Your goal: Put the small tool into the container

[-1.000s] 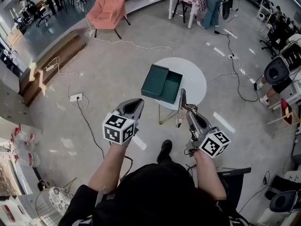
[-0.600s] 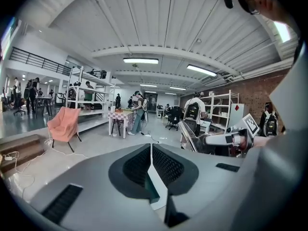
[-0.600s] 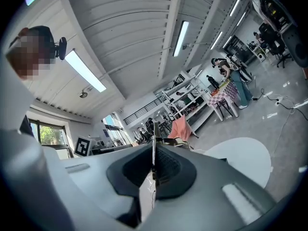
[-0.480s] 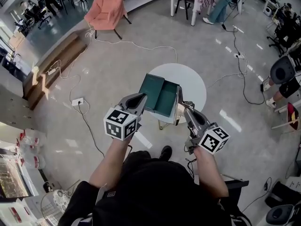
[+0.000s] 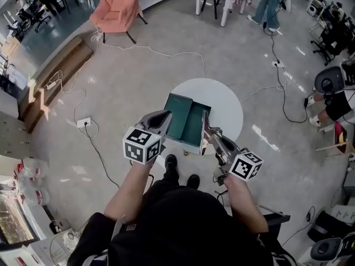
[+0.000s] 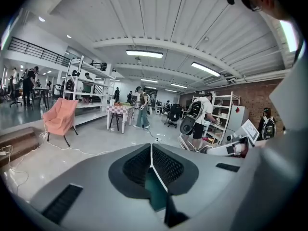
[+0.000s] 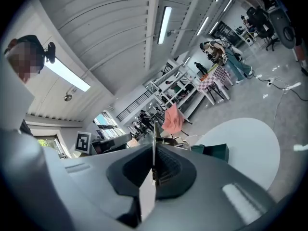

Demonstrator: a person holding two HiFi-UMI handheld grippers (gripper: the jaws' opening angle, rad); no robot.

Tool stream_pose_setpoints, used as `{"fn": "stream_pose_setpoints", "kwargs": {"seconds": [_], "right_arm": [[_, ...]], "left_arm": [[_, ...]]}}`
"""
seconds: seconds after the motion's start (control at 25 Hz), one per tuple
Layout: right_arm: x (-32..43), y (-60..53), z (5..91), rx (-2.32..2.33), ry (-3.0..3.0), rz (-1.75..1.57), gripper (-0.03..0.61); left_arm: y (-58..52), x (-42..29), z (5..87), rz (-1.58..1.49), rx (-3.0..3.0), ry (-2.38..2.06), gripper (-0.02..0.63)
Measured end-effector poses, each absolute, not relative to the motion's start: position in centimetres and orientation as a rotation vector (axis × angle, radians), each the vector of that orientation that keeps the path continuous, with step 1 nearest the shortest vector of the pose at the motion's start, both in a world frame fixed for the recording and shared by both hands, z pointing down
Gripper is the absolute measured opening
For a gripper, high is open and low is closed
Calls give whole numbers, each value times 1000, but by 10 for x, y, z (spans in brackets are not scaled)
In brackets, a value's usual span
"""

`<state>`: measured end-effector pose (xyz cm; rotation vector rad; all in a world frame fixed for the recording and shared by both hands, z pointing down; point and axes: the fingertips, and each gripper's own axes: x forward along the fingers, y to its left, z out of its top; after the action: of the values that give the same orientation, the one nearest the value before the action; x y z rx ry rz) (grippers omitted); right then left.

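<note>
The right gripper (image 5: 212,140) has its jaws pinched tight on the small tool (image 5: 204,123), a thin flat metal strip standing up out of them. I'd judge it light, stiff and slick, best gripped across its flat faces. The left gripper (image 5: 165,116) is closed on nothing. Just beyond sits the open teal container (image 5: 180,115) on the round white worktop (image 5: 227,101). No brand or label is readable.
</note>
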<state>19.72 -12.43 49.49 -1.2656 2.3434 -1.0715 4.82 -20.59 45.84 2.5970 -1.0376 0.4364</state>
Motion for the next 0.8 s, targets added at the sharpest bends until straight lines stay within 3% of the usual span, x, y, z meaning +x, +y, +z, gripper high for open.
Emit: {"fn": "stream_pose_setpoints", "kwargs": {"seconds": [0.36,0.8], "right_arm": [[176,-199,547,-1374,2177,-1290,12],[189,-231,648,-1607,1999,-1509,12]], "left_arm": [[-287,11,474,381,2591,-985,15],[-316,19,522,444,2558,-808,15]]}}
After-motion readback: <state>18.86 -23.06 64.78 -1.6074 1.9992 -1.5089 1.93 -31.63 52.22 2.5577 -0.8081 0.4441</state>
